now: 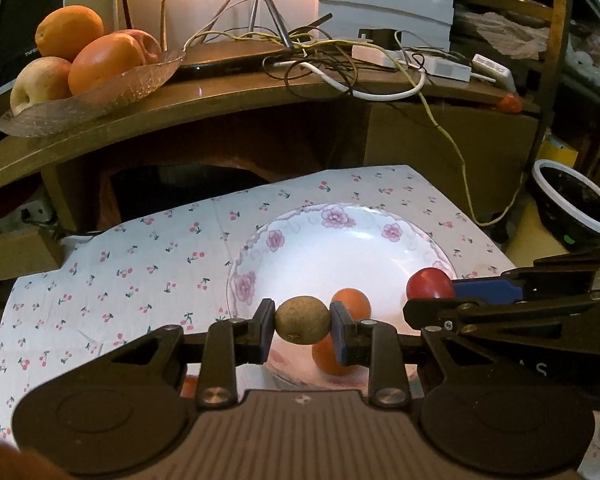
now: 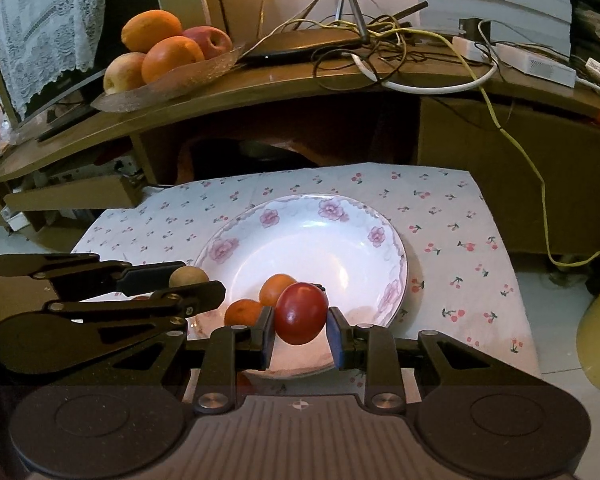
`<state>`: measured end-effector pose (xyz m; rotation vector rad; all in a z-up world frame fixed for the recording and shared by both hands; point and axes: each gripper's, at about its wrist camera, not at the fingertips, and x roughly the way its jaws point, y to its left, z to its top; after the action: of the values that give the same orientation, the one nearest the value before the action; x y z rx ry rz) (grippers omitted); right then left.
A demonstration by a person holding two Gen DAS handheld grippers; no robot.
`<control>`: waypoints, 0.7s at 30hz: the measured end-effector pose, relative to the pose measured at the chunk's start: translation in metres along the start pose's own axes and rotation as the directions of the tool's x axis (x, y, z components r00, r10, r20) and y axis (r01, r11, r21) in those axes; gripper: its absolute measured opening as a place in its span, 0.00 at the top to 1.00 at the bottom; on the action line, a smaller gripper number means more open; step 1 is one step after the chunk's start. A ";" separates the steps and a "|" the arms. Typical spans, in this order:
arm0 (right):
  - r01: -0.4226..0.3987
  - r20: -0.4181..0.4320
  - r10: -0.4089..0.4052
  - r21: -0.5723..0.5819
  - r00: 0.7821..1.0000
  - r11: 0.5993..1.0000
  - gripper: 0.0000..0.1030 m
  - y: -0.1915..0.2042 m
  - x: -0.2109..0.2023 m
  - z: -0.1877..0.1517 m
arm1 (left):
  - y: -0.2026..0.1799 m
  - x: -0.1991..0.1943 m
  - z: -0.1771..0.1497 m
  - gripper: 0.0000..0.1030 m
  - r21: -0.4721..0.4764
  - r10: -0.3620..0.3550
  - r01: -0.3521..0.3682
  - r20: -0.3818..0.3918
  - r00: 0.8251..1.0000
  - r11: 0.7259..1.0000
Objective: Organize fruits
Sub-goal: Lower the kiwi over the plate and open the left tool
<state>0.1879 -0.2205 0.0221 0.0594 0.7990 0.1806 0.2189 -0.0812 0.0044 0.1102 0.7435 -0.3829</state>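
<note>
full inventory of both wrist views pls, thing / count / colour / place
plate: 1, white with pink flowers, on the cloth
small oranges: 2, orange, in the plate
cloth: 1, white with cherry print, under the plate
brown fruit: 1, tan, in left gripper
red fruit: 1, dark red, in right gripper
fruit tray: 1, brownish, on the shelf, holds 2 oranges and 2 apples
cables: tangle, white, yellow and dark, on the shelf
left gripper: 1, black, shut on brown fruit
right gripper: 1, black, shut on red fruit
</note>
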 end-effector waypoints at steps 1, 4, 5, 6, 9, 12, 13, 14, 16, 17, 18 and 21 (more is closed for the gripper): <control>0.001 0.001 -0.001 0.001 1.000 1.000 0.72 -0.001 0.001 0.001 | 0.000 0.002 0.000 0.67 0.001 0.003 -0.003 -0.001 1.000 1.000; 0.004 -0.002 -0.004 -0.001 1.000 1.000 0.72 -0.002 0.007 0.002 | 0.001 0.008 0.001 0.67 -0.003 0.007 -0.007 -0.008 1.000 1.000; 0.008 -0.004 -0.008 -0.002 1.000 1.000 0.72 -0.002 0.009 0.003 | 0.001 0.009 0.002 0.67 -0.003 0.008 -0.008 -0.009 1.000 1.000; 0.012 -0.005 -0.012 -0.002 1.000 1.000 0.72 -0.003 0.010 0.003 | 0.001 0.010 0.002 0.67 -0.002 0.008 -0.008 -0.009 1.000 1.000; 0.018 -0.007 -0.018 0.001 1.000 1.000 0.71 -0.005 0.015 0.006 | 0.000 0.014 0.003 0.67 0.006 0.013 -0.013 -0.007 1.000 1.000; 0.023 -0.011 -0.023 0.003 1.000 1.000 0.71 -0.006 0.019 0.007 | 0.000 0.019 0.003 0.67 0.011 0.017 -0.016 -0.014 1.000 1.000; 0.026 -0.013 -0.026 0.003 1.000 1.000 0.71 -0.006 0.020 0.007 | 0.000 0.020 0.003 0.67 0.012 0.018 -0.018 -0.017 1.000 1.000; 0.029 -0.016 -0.029 0.003 0.999 1.000 0.71 -0.007 0.022 0.007 | 0.000 0.022 0.003 0.67 0.012 0.020 -0.019 -0.018 1.000 1.000; 0.034 -0.022 -0.034 0.004 0.999 0.999 0.71 -0.007 0.025 0.007 | 0.000 0.024 0.003 0.67 0.010 0.021 -0.021 -0.021 1.000 1.000; 0.036 -0.024 -0.035 0.004 0.999 0.999 0.71 -0.007 0.026 0.006 | 0.000 0.025 0.004 0.67 0.009 0.022 -0.022 -0.022 1.000 1.000; 0.037 -0.025 -0.037 0.003 0.999 0.999 0.71 -0.008 0.027 0.007 | 0.000 0.026 0.004 0.67 0.009 0.022 -0.022 -0.022 1.000 1.000; 0.039 -0.026 -0.039 0.003 0.999 0.999 0.71 -0.008 0.030 0.008 | 0.000 0.029 0.004 0.67 0.007 0.022 -0.021 -0.023 0.999 1.000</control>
<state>0.2152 -0.2231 0.0050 0.0447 0.8256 0.1431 0.2408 -0.0908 -0.0119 0.1296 0.7636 -0.3642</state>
